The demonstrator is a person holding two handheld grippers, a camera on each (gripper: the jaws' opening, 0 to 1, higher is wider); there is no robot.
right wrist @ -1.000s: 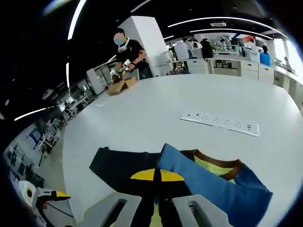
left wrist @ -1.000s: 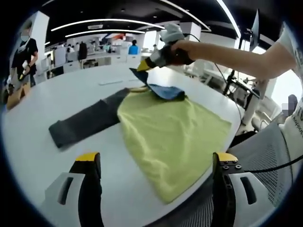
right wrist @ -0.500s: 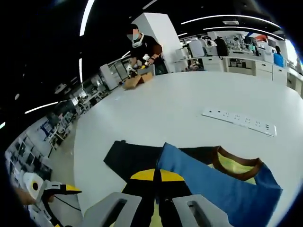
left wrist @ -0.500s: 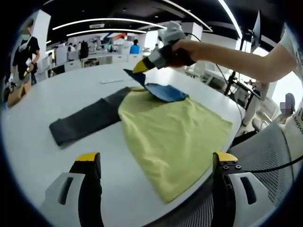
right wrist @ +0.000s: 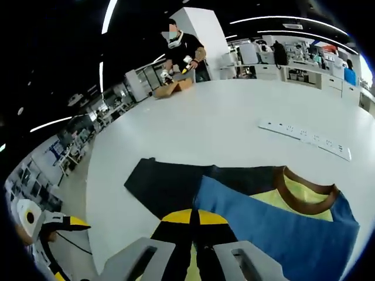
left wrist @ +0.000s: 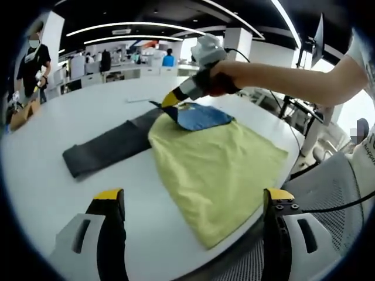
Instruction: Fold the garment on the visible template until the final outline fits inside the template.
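A yellow-green shirt [left wrist: 217, 164] with a blue sleeve [left wrist: 199, 116] lies on the white table, partly over a dark grey template [left wrist: 102, 151]. My right gripper [left wrist: 171, 100], held in a person's hand, is shut on the sleeve's edge just above the shirt. In the right gripper view its yellow-tipped jaws [right wrist: 191, 217] pinch the blue sleeve [right wrist: 269, 225]. The brown collar [right wrist: 304, 189] and dark template [right wrist: 170, 182] lie beyond them. My left gripper [left wrist: 193, 202] hovers open at the table's near edge with nothing between its jaws, and it also appears at the right gripper view's lower left [right wrist: 55, 224].
A white power strip [right wrist: 306, 140] lies farther along the table [right wrist: 222, 126]. A person stands by a cardboard box [right wrist: 170, 89] at the far end. A mesh chair [left wrist: 337, 181] stands at the table's edge beside the shirt.
The right gripper has carried the blue sleeve down and inward, so that it now lies lower and flatter over the shirt. The left gripper has stayed open in place.
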